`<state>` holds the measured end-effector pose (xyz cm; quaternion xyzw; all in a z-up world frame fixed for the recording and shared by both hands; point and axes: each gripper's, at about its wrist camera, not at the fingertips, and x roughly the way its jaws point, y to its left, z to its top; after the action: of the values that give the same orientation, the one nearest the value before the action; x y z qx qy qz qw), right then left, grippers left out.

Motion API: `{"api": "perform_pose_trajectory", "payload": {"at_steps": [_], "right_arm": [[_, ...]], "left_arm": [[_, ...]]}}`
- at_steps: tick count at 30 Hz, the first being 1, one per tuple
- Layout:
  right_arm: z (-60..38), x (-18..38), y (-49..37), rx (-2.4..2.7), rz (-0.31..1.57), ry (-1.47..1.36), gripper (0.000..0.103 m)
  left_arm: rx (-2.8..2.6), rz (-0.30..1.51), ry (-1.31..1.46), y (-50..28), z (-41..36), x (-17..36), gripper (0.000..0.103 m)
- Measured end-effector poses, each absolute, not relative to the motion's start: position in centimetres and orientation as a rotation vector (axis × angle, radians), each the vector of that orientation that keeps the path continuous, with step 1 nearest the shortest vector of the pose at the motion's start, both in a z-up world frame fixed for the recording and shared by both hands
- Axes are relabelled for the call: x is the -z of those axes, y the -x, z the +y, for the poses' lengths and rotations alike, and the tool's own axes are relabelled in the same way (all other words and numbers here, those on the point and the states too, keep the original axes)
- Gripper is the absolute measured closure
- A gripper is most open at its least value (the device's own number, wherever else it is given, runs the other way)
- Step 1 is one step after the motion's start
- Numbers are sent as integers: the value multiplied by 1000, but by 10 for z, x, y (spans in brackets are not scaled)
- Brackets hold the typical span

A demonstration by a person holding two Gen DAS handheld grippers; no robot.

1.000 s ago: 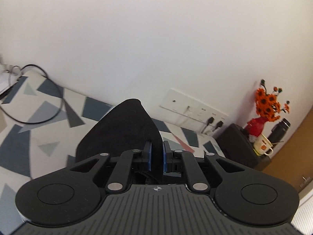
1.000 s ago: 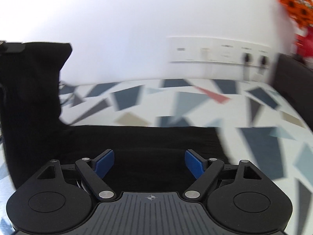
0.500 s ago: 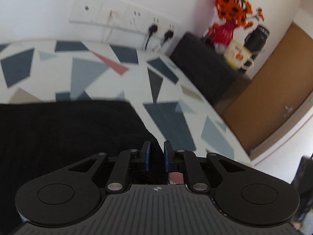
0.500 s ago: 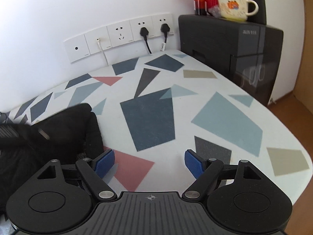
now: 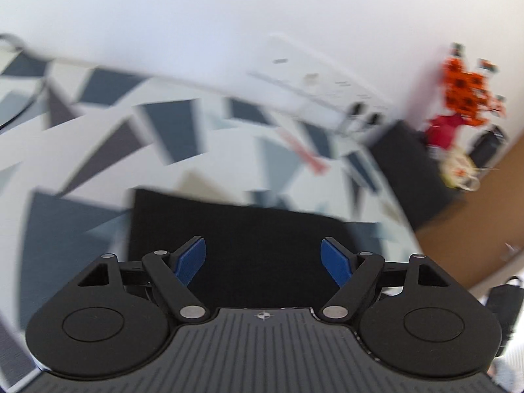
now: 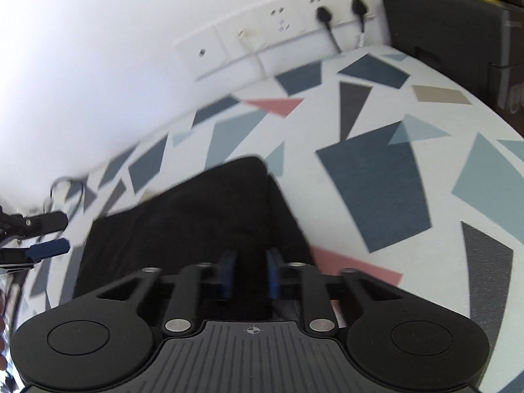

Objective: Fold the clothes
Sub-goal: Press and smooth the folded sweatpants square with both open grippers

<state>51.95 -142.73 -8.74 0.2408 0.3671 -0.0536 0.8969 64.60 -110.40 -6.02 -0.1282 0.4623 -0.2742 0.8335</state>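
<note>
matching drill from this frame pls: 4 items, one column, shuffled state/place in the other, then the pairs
Items:
1. left gripper
2. right gripper
3. black garment
4. power plugs

States/places:
A. in the wall sockets
B. lying on the patterned table
C. jaws opening, nothing pinched
D. jaws closed on black cloth

Pairs: 1-C, 2-D, 3-B, 4-A

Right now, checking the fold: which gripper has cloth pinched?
The right gripper: its fingers clamp the black garment. The left gripper is opening, nothing gripped.
</note>
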Motion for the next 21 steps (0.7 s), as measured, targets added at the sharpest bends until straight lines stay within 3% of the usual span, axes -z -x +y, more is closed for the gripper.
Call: {"api": "perform_pose_trajectory", "payload": {"at_steps": [4,8,11,13,16,18,21], "right_arm": [[-1413,59,-509,87,645,-349,95],[-1424,74,-514,141,756,-288,94],[-1435,91,-515,189,820,-307,68],[-1440,87,-510,225,777,-316,23],[-1454,84,-513,191,728,-417,9],[-1461,91,-524,177,754,-465,7],[-1465,105,-542,168,809,-489,7]], "left_arm": [[489,1052,258,-644,-1077,82,24],[483,1103,270,-643,-1068,97,24],[489,1128,261,-647,-1075,105,24],[497,1113,229,-647,-1082,106,24],[501,1099,172,-649,-1094,104,19],[502,1110,118,-651,-1106,103,7],[477,1128,24,-651,-1124,102,1]]}}
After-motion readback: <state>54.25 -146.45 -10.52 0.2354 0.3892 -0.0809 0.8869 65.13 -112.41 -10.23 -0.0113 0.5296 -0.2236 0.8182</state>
